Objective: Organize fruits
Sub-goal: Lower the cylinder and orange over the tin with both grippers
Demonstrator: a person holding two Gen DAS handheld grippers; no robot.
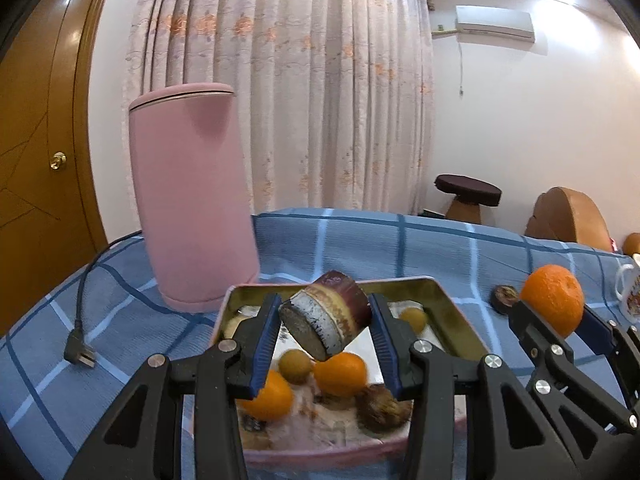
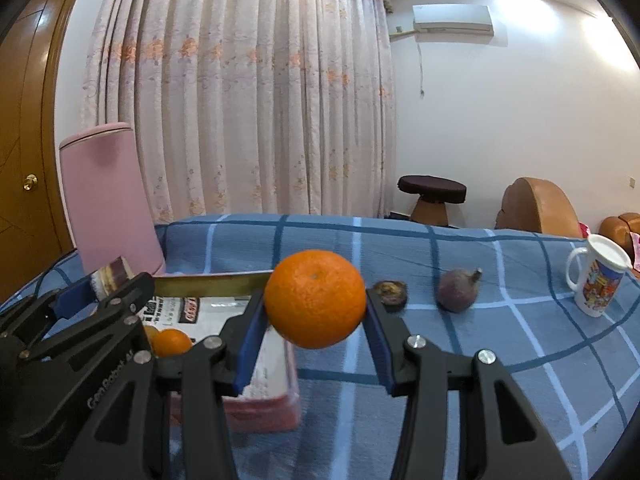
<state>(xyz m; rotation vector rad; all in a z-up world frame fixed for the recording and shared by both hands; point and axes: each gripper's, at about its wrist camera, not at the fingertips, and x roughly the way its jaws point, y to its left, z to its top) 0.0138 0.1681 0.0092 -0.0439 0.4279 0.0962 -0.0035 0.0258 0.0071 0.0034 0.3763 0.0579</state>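
Note:
My left gripper (image 1: 325, 312) is shut on a short purple-skinned cane chunk (image 1: 324, 320), held tilted above the pink tray (image 1: 448, 304). In the tray lie two small oranges (image 1: 340, 374), yellowish round fruits (image 1: 295, 366) and a wrinkled brown fruit (image 1: 382, 406). My right gripper (image 2: 315, 304) is shut on a large orange (image 2: 315, 298), in the air just right of the tray (image 2: 212, 282). The left gripper (image 2: 104, 286) with its chunk (image 2: 112, 276) shows at the left edge of the right wrist view. On the cloth to the right rest a dark half fruit (image 2: 391, 294) and a purple stemmed fruit (image 2: 458, 290).
A tall pink cylinder (image 1: 192, 200) stands behind the tray at the left. A black plug and cable (image 1: 80, 354) lie on the blue checked cloth. A printed white mug (image 2: 598, 276) stands at the far right. A stool and chairs are beyond the table.

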